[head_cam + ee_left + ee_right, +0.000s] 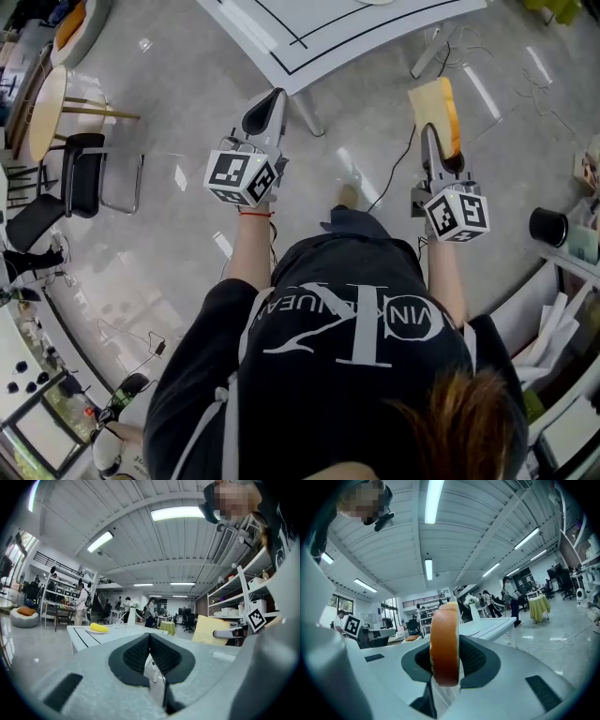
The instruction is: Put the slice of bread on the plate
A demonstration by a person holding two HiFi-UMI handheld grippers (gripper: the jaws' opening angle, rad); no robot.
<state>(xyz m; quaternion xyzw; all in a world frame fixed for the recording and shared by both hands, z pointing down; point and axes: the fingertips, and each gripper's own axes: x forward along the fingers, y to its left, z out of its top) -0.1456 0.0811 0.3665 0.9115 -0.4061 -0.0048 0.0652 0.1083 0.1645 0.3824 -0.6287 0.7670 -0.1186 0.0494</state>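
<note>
My right gripper is shut on a slice of bread with a pale face and an orange-brown crust. In the right gripper view the slice stands upright and edge-on between the dark pads of that gripper. My left gripper is shut and holds nothing; in its own view the pads of the left gripper meet at the tip. Both grippers point level over the floor towards a white table. On that table a plate bears a yellow thing. The bread also shows at the right of the left gripper view.
Cables run over the grey floor below the grippers. A round wooden table and a black chair stand at the left. Shelves and a black cup are at the right. Several people stand far off.
</note>
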